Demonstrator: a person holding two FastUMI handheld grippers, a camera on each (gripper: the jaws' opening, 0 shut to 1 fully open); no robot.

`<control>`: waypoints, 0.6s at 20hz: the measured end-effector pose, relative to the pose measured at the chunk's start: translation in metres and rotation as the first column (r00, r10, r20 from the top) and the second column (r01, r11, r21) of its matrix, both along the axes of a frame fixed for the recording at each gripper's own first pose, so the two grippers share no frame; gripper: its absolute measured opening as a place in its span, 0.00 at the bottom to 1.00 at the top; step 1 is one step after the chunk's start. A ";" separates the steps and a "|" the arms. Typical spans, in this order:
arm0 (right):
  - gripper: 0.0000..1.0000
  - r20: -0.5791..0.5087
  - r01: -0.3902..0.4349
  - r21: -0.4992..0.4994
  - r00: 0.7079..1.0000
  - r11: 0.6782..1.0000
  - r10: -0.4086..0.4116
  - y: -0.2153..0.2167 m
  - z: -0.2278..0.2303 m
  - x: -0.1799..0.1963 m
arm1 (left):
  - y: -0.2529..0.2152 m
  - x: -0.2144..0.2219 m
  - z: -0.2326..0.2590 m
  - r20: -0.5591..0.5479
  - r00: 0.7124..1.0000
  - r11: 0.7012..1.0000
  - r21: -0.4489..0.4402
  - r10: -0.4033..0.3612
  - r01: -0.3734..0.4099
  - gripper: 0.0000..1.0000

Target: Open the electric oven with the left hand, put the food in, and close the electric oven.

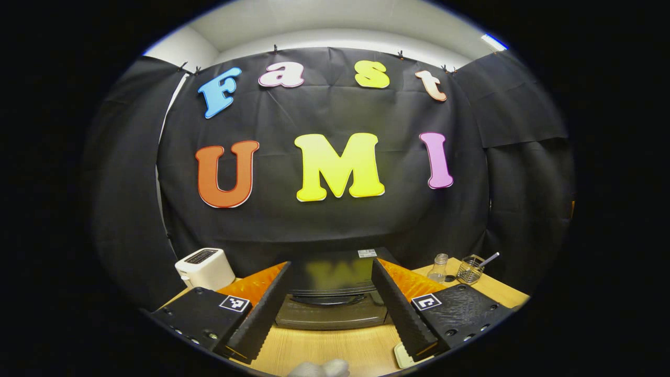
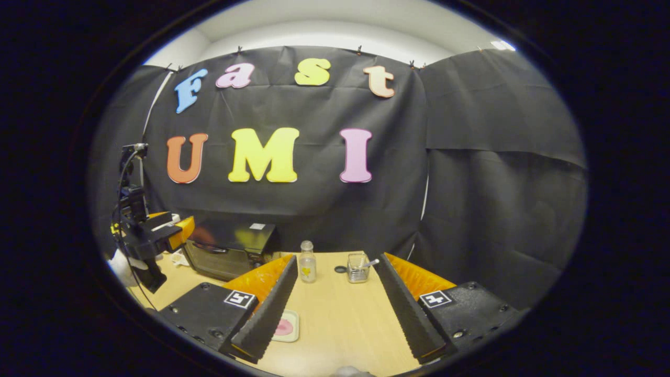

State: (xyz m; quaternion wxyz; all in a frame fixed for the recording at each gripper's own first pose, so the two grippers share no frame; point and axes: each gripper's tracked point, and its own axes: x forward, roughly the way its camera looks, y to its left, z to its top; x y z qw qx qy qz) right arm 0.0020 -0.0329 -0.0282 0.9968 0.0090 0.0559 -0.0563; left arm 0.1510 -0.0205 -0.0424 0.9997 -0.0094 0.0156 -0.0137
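Observation:
The black electric oven stands on the wooden table with its door shut and its handle across the top of the glass. My left gripper is open and empty, held in front of the oven, short of the handle. In the right gripper view the oven sits at the far left with the left gripper hovering before it. My right gripper is open over the table. Just left of it lies a small pale plate holding pink food. A corner of that plate shows under the left gripper's right finger.
A white toaster stands left of the oven. A small clear bottle, a dark cap and a wire holder with a utensil stand at the table's back. The black cloth wall closes the rear and right side.

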 end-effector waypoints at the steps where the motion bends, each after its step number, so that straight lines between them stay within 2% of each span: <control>1: 0.96 -0.012 0.018 0.002 1.000 1.000 -0.018 -0.004 -0.003 -0.003 | -0.001 0.011 -0.007 -0.005 1.000 1.000 0.000 0.005 -0.005 0.97; 6: 0.99 -0.055 0.092 0.014 0.994 0.996 -0.091 -0.023 -0.012 -0.014 | -0.006 0.055 -0.055 -0.090 0.996 1.000 0.005 0.004 -0.004 0.96; 7: 0.96 -0.061 0.101 0.015 0.993 0.995 -0.100 -0.025 -0.015 -0.016 | -0.003 0.063 -0.063 -0.104 0.994 1.000 0.009 0.012 -0.011 0.96; 8: 0.99 -0.064 0.107 0.017 0.992 0.994 -0.105 -0.026 -0.016 -0.017 | -0.002 0.069 -0.072 -0.118 0.993 1.000 0.013 0.019 -0.018 0.96; 12: 0.96 -0.089 0.110 0.016 0.990 0.994 -0.108 -0.025 -0.022 -0.019 | -0.003 0.083 -0.106 -0.195 0.981 1.000 0.020 0.015 -0.012 0.97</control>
